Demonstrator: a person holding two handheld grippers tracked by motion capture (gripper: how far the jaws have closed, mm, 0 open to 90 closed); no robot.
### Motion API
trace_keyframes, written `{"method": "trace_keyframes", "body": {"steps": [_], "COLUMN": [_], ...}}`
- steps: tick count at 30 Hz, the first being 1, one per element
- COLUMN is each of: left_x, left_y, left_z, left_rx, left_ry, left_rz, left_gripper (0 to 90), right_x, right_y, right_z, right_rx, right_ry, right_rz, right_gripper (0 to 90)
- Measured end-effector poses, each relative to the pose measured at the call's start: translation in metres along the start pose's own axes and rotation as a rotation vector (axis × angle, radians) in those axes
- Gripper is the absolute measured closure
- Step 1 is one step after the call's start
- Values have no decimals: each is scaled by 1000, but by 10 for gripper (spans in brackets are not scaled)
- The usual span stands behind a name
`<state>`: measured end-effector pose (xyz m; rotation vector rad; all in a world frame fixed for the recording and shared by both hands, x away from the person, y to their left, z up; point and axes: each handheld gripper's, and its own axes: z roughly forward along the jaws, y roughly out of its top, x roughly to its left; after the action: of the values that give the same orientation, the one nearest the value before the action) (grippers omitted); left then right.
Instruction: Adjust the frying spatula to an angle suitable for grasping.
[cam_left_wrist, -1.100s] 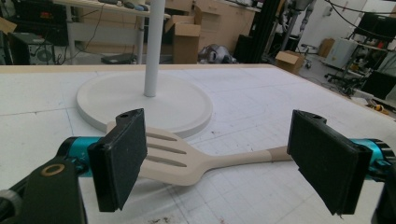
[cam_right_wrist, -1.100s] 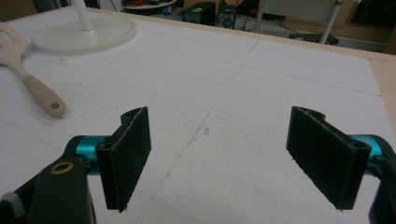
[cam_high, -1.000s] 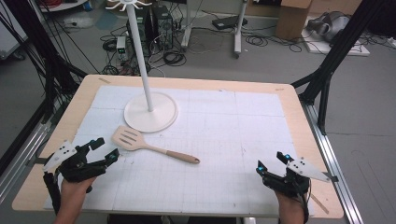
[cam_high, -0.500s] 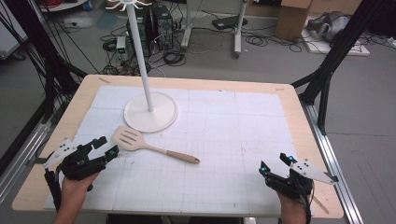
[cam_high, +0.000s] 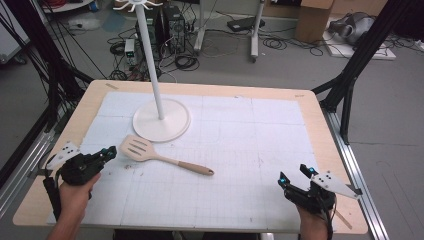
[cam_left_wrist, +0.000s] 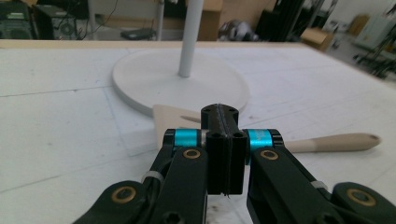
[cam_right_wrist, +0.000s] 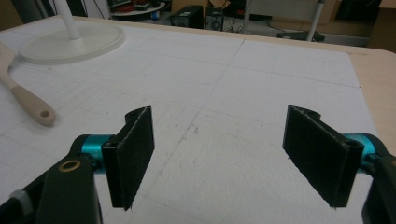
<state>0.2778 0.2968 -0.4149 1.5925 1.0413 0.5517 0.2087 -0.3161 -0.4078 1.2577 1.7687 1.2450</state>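
From the high view, a wooden spatula (cam_high: 162, 159) lies flat on the white mat (cam_high: 240, 150) that covers the table (cam_high: 320, 120). Its wide slotted end sits just beside the round base of a white stand (cam_high: 161, 119), and its handle points toward the right side of the table. The left gripper (cam_high: 107, 152) is near the left edge of the mat, held in a hand (cam_high: 75, 192), and its tip is close to the wide end of the spatula but not touching it. Its jaws have just been closing, and nothing is between them. The right gripper (cam_high: 295, 176) is far off near the right front corner, well apart from the spatula, with its jaws spread. In the left gripper view, the two black jaws of the left gripper (cam_left_wrist: 219, 116) are pressed flat together with nothing in them. The spatula (cam_left_wrist: 327, 142) lies right behind them on the mat, and the white stand (cam_left_wrist: 180, 77) rises farther back. In the right gripper view, the right gripper (cam_right_wrist: 219, 158) has its two black pads wide apart, and there is bare mat (cam_right_wrist: 219, 93) between them. The handle end of the spatula (cam_right_wrist: 30, 105) shows at the left, and the base of the stand (cam_right_wrist: 70, 44) is at the far left.
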Motion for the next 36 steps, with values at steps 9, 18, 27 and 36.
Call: {"method": "trace_keyframes", "body": {"steps": [9, 18, 27, 36], "left_x": [25, 36, 34, 24], "left_y": [15, 6, 5, -4], "left_z": [35, 49, 46, 35], "left_rx": [92, 179, 217, 232], "left_ry": [36, 54, 58, 19], "left_rz": [75, 4, 15, 17], "left_gripper": [897, 897, 896, 896], "right_x": [1, 2, 6, 7], "right_y": [0, 0, 0, -1], "right_z": [1, 1, 3, 8], "right_rx": [1, 10, 20, 38], "right_ry": [-4, -4, 0, 11], "right_rz": [-2, -8, -22, -34], "right_gripper": [240, 243, 244, 244]}}
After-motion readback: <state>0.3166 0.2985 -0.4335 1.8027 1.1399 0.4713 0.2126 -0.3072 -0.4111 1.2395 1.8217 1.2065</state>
